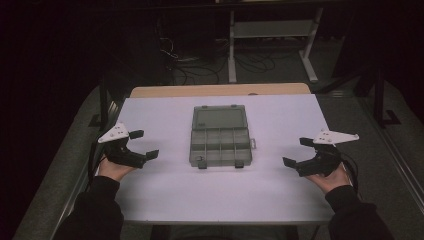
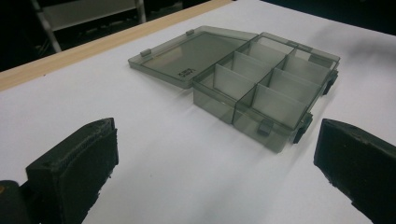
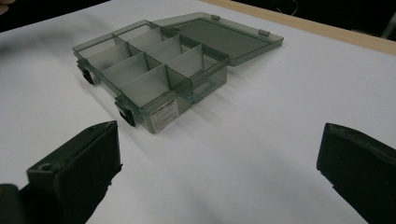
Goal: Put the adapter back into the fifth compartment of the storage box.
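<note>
A smoky grey plastic organizer box [image 1: 220,145] lies in the middle of the white table, its lid [image 1: 219,118] folded flat open toward the far side. Its several compartments look empty. In the left gripper view the box [image 2: 266,88] sits ahead and to the right of the jaws; in the right gripper view the box [image 3: 152,70] sits ahead and to the left. My left gripper [image 1: 144,145] rests left of the box, open and holding nothing. My right gripper [image 1: 298,152] rests right of the box, open too. Both [image 2: 215,163] [image 3: 219,165] stand apart from the box.
The white sheet [image 1: 165,195] covers a wooden table whose bare far edge [image 1: 220,90] shows behind the box. Beyond it a white metal frame [image 1: 272,30] and cables [image 1: 195,67] stand on a dark floor. Black latches [image 1: 201,163] hang on the box's near side.
</note>
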### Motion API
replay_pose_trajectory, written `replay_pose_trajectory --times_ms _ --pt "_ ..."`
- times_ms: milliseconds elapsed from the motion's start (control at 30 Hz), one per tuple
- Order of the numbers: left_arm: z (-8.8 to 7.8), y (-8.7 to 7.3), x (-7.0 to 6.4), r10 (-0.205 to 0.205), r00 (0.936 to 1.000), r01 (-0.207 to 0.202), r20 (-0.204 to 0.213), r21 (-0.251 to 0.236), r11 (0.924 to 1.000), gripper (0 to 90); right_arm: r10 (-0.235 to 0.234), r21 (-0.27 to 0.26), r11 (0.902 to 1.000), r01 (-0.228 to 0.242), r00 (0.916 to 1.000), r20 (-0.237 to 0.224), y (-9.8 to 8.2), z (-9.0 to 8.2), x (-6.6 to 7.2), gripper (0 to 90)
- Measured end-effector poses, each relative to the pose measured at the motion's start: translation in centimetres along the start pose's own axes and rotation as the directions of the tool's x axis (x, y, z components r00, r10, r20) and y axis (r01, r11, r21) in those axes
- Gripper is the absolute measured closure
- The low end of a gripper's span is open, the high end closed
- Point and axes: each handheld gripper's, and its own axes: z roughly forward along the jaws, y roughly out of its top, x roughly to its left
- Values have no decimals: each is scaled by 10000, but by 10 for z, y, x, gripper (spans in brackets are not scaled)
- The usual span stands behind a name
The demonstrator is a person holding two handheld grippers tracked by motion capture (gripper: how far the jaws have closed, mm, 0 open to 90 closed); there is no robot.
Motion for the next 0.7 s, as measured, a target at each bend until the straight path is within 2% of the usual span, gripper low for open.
replay_pose_trajectory --times_ms 167,333,500,700 --pt "-7 -6 -1 -168 9999 169 30 -231 9996 0 11 15 10000 -11 10000 24 0 0 0 0" --pt "-15 -12 -5 -245 9995 235 -186 -528 9983 0 21 -16 10000 -20 10000 74 -1 -1 0 0" --pt "-22 -20 -3 -392 9984 365 -419 -612 9975 0 62 -1 10000 -62 9999 100 -1 -1 0 0" --pt "-22 -24 -1 -459 9977 427 -499 -635 9971 0 110 13 9999 -110 9999 59 -2 -1 0 0"
